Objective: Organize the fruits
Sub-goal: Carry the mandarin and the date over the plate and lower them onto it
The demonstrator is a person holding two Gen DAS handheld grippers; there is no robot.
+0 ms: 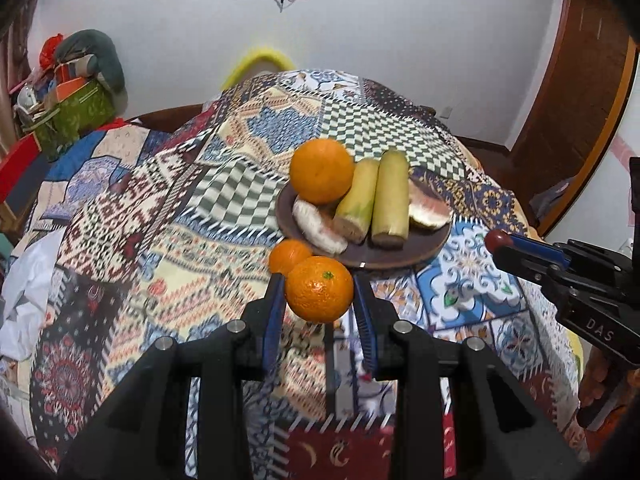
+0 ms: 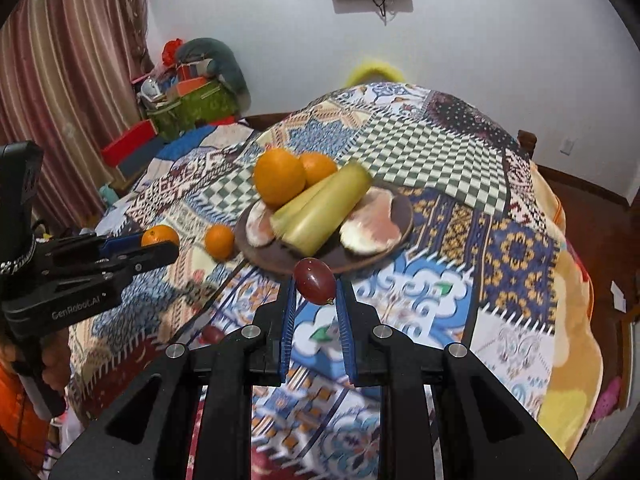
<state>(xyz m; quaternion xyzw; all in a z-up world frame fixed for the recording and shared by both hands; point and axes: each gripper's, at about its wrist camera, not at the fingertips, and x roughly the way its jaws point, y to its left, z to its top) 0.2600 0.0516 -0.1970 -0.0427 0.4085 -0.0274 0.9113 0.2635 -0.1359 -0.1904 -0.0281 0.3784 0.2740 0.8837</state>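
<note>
My left gripper point(image 1: 319, 280) is shut on a small orange point(image 1: 319, 289), lifted above the patterned cloth just in front of the brown plate point(image 1: 384, 258). My right gripper point(image 2: 315, 285) is shut on a dark red grape point(image 2: 315, 281), also raised near the plate point(image 2: 280, 262). The plate holds a big orange point(image 1: 321, 171), two sugarcane pieces point(image 1: 374, 200) and peeled pomelo wedges point(image 1: 430, 210). A second small orange point(image 1: 289, 255) lies on the cloth beside the plate's left edge. From the left wrist view the right gripper point(image 1: 498, 242) shows at the right with the grape.
A patchwork quilt point(image 1: 160, 216) covers the rounded table. Another red grape point(image 2: 212, 335) lies on the cloth near the right gripper's left finger. A cluttered green box point(image 1: 72, 116) stands far left by the wall, and a wooden door frame point(image 1: 580, 112) is at the right.
</note>
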